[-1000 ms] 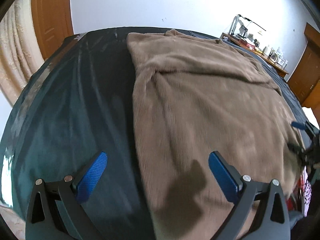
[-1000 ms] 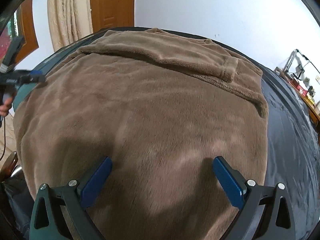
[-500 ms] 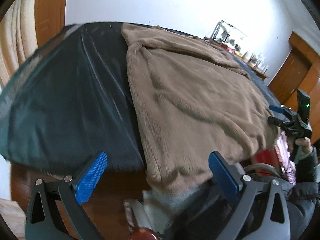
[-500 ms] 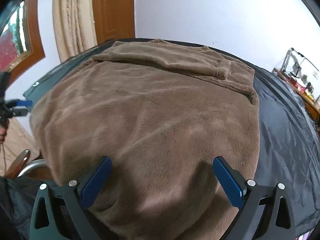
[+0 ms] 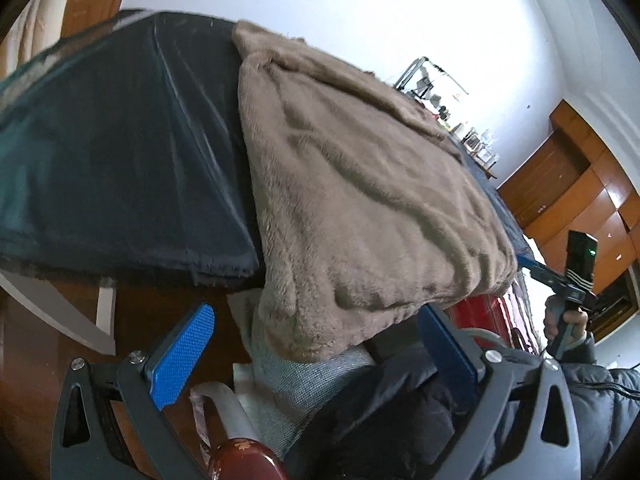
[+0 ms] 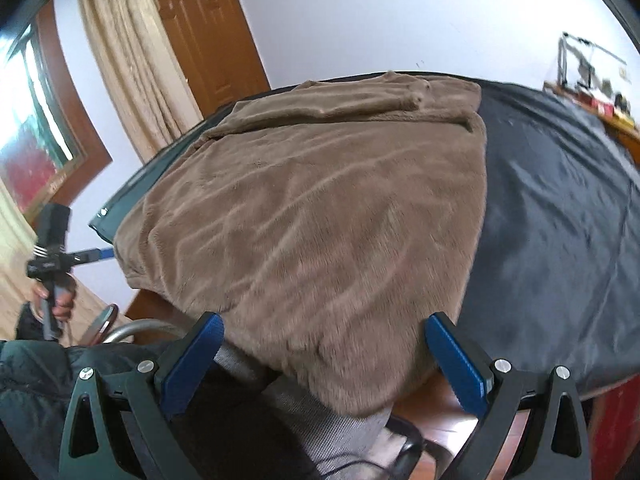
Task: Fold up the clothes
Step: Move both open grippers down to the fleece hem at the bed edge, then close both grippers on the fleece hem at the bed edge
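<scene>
Brown plush garment [image 6: 320, 216] spread across dark cloth-covered table [image 5: 120, 152], hem spilling over near edge onto grey-trousered lap [image 5: 304, 380]. White walls, wooden door [image 6: 200, 28], beige curtain [image 6: 132, 56] behind. Left gripper [image 5: 316, 352] and right gripper [image 6: 324, 360] both gaping, empty, off the near edge. Far shelf clutter [image 5: 476, 144] too small to read.

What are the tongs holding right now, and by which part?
Nothing. Both the left tongs and right tongs are open and empty, short of the brown fleece garment's near hem.
</scene>
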The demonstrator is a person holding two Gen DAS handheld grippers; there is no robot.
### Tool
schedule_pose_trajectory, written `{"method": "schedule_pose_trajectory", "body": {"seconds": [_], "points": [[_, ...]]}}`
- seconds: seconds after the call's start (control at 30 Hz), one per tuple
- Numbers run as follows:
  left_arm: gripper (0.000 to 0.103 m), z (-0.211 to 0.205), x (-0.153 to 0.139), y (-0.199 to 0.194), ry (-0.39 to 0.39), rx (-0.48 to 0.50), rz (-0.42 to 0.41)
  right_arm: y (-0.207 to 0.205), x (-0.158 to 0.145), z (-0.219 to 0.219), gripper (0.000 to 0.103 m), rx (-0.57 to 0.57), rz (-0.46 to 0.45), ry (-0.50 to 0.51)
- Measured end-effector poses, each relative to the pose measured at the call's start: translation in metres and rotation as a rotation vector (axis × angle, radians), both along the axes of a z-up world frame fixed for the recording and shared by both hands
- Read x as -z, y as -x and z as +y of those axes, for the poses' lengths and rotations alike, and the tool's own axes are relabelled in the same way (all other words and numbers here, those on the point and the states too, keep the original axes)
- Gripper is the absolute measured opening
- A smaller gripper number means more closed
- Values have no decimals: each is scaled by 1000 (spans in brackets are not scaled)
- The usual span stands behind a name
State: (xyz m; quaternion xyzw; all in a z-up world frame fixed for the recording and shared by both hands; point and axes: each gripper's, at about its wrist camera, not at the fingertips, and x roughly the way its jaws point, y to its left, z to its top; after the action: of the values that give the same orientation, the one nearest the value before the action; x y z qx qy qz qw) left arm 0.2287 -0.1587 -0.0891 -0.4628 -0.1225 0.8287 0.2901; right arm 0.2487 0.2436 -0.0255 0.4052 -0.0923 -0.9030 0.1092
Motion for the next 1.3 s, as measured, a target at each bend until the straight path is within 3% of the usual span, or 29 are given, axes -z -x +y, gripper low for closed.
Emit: {"method": "schedule_pose_trajectory", "body": {"seconds": [0.43, 0.67, 0.73, 0.77, 0.83, 0.9, 0.97, 1.1, 1.3], "points": [[102, 20, 17, 23, -74, 63, -33, -13, 36, 53, 103, 102, -84, 288], [102, 25, 23, 34, -123, 94, -34, 7, 48, 56, 102, 63, -103, 364], [101, 26, 26, 40, -134, 99, -51, 12, 51, 52, 95, 50, -110, 350], [98, 27, 27, 40, -137, 106, -53, 15, 52, 50, 83, 43, -114, 343], [93, 30, 28, 42, -144, 121, -57, 16, 53, 48, 71, 27, -115, 342], [83, 32, 27, 41, -163, 144, -63, 17, 53, 46, 68, 10, -114, 345], [78, 33, 26, 40, -176, 161, -67, 17, 54, 44, 59, -8, -112, 349], [60, 36, 21, 37, -157, 169, -72, 13, 52, 36, 48, -42, -115, 298], [33, 50, 8, 33, -63, 159, -73, 6, 42, 24, 38, -98, -130, 231]]}}
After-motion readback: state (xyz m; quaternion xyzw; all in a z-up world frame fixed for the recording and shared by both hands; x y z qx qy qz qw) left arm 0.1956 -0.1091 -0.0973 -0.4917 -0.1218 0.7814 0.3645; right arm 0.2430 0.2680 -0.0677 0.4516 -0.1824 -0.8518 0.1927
